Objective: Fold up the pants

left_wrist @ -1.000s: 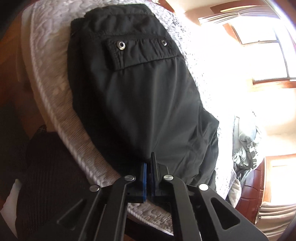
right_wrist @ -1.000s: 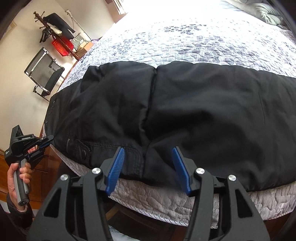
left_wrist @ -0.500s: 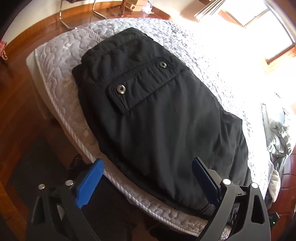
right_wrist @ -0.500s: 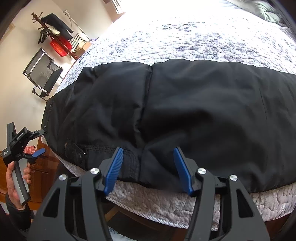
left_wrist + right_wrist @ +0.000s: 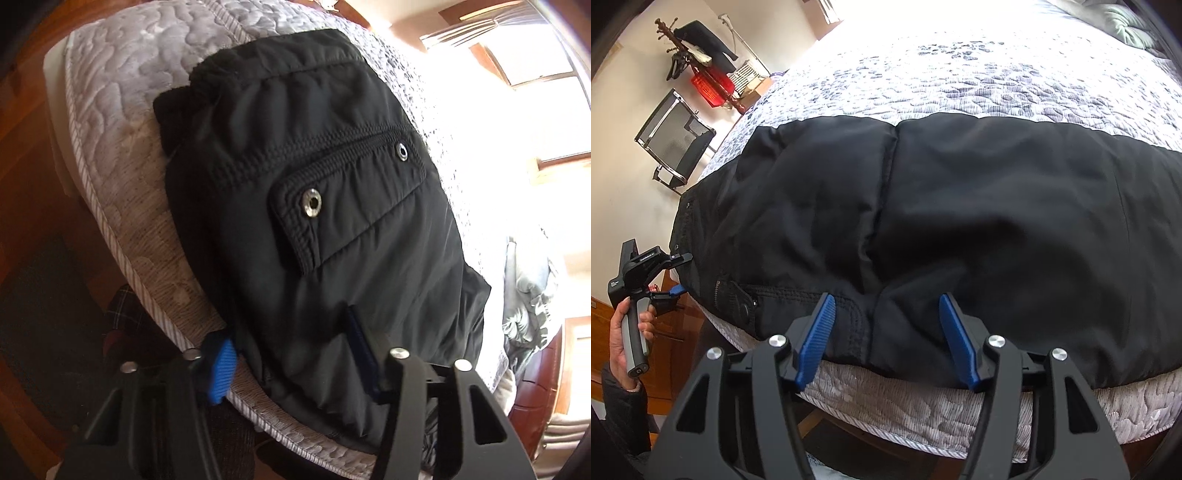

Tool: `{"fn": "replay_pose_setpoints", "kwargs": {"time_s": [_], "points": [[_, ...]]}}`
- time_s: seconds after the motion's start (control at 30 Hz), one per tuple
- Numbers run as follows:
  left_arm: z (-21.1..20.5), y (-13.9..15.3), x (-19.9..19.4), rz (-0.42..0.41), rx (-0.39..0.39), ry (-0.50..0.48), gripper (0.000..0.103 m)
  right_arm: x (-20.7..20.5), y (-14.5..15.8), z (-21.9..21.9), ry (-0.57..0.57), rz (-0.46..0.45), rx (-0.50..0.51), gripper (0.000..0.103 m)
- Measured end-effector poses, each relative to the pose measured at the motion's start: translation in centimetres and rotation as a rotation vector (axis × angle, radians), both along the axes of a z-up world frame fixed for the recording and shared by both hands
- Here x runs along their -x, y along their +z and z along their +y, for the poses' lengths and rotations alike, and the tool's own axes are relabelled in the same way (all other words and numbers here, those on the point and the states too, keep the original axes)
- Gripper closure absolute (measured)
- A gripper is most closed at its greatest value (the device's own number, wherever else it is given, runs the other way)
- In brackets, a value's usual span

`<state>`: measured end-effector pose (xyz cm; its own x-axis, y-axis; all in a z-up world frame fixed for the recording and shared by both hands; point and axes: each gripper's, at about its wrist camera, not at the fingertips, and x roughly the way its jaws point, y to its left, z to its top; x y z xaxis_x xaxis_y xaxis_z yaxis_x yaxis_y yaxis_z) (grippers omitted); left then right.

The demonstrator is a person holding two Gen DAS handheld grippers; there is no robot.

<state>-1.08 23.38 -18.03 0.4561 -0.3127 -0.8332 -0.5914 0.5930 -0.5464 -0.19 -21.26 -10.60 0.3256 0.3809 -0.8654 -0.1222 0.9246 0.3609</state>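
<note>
Already doubled over, pants (image 5: 960, 206) on the bed's (image 5: 923, 406) near edge, more folding left.

Nearest, the right gripper (image 5: 886, 332) hovers wide open, holding nothing. The left gripper (image 5: 291, 350), clamped shut a second ago and then spread wide, now straddles the waist-end hem, half closed, not visibly pinching. Farther off, bare quilt.

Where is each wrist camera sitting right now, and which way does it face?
Left wrist: low at the bed's end, looking along the black pants; open left hand-held gripper straddles their edge.
Right wrist: at the bed's long side, facing across the pants; open right hand-held gripper in front, left hand visible.
Shared: pants, bed.
</note>
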Motion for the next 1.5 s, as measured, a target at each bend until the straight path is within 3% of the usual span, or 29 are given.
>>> {"fn": "replay_pose_setpoints", "kwargs": {"time_s": [0.07, 0.13, 0.37, 0.43, 0.53, 0.67, 0.77, 0.97, 1.13, 1.23, 1.33, 1.5], "points": [[0.6, 0.3, 0.1, -0.033, 0.007, -0.002, 0.079, -0.1, -0.1, 0.1, 0.000, 0.002, -0.002, 0.041], [0.9, 0.8, -0.2, -0.049, 0.000, -0.003, 0.085, -0.1, -0.2, 0.3, 0.004, 0.002, -0.001, 0.040], [-0.3, 3.0, -3.8, -0.149, -0.120, -0.039, 0.090, -0.5, -0.5, 0.0, -0.022, 0.000, -0.041, 0.040], [-0.7, 2.6, -4.3, -0.131, -0.162, -0.053, 0.090, -0.8, -0.6, -0.2, -0.040, -0.001, -0.045, 0.040], [-1.9, 2.5, -3.9, -0.110, -0.253, -0.098, 0.083, -0.9, -0.9, -0.3, -0.053, 0.004, -0.045, 0.040], [-4.6, 4.6, -2.7, -0.042, -0.394, -0.137, 0.055, -0.5, -0.7, -0.9, -0.068, 0.001, -0.036, 0.040], [-8.5, 6.8, -1.5, -0.074, -0.464, -0.185, 0.043, -0.2, -0.1, -1.6, -0.093, -0.014, -0.023, 0.040], [-17.3, 7.4, -0.8, -0.173, -0.321, -0.413, 0.042, 1.1, 1.4, -4.5, -0.178, -0.047, 0.014, 0.040], [-26.0, 6.7, -1.7, -0.209, -0.266, -0.614, 0.042, 4.4, 1.6, -12.1, -0.374, -0.020, 0.009, 0.038], [-31.4, 6.0, -2.6, -0.190, -0.291, -0.717, 0.042, 6.9, 0.7, -17.4, -0.520, 0.029, 0.006, 0.037], [-37.0, 4.4, -3.1, -0.181, -0.391, -0.817, 0.042, 8.8, -0.2, -20.8, -0.611, 0.070, 0.058, 0.036], [-41.2, 2.5, -2.3, -0.148, -0.457, -0.909, 0.042, 9.2, -0.2, -21.7, -0.603, 0.064, 0.100, 0.037]]}}
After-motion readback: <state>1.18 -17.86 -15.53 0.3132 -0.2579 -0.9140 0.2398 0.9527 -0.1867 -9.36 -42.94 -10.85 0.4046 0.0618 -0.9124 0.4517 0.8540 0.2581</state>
